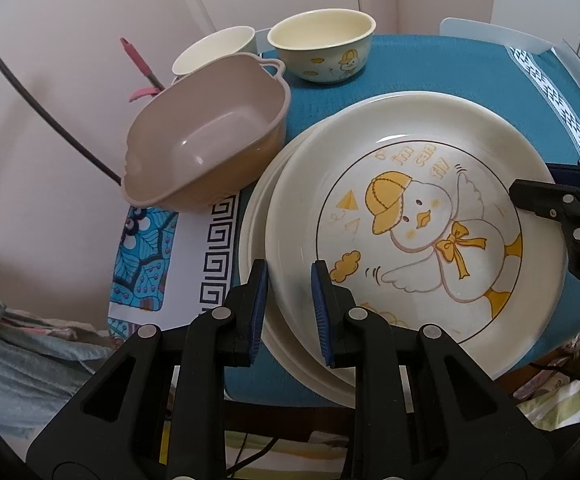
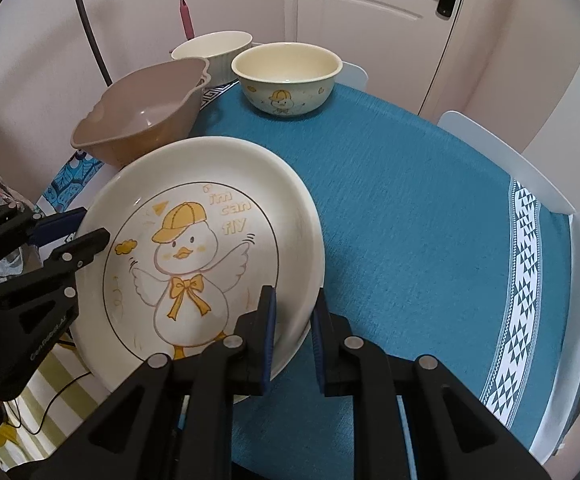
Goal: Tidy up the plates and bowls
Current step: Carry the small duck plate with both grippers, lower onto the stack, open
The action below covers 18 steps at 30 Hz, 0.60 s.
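Both wrist views look down closely, from opposite rims, sharing the duck plate [image 1: 410, 216] [image 2: 193, 256].

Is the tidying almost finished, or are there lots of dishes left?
About halfway, it seems. One plain plate already lies underneath. The duck plate is in hand: the left tool and right tool each straddle its rim. The duck bowl, white bowl and brown tub still stand apart.

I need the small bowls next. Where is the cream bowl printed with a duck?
In both views the cream duck-printed bowl stands at the table's far edge on the teal cloth, just right of the white ribbed bowl.
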Available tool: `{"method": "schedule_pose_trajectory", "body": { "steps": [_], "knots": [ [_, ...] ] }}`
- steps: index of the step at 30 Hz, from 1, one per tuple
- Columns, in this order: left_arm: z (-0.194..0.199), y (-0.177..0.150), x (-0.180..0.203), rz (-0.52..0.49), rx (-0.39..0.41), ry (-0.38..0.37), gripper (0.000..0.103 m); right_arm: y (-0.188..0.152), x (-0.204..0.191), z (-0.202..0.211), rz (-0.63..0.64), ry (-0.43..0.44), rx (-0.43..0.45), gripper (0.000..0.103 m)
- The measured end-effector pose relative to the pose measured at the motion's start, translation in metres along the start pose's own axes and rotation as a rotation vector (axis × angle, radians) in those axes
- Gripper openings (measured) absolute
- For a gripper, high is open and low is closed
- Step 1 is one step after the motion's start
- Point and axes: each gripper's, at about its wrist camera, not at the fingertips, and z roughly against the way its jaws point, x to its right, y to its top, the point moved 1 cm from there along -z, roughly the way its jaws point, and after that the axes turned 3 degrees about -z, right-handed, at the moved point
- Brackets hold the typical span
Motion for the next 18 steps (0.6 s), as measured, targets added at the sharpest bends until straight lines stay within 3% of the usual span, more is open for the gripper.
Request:
{"method": "schedule_pose_trajectory", "body": {
  "steps": [8, 18],
  "knots": [
    [0.0, -0.001, -0.002, 0.002, -0.013, 0.029, 0.02, 0.005, -0.007, -0.006, 0.056, -0.024, -0.034, 0.015],
    [0.002, 0.002, -0.011, 0.036, -0.035, -0.015, 0.02, 0.005, -0.005, -0.005, 0.037, -0.01, -0.039, 0.015]
  ]
}}
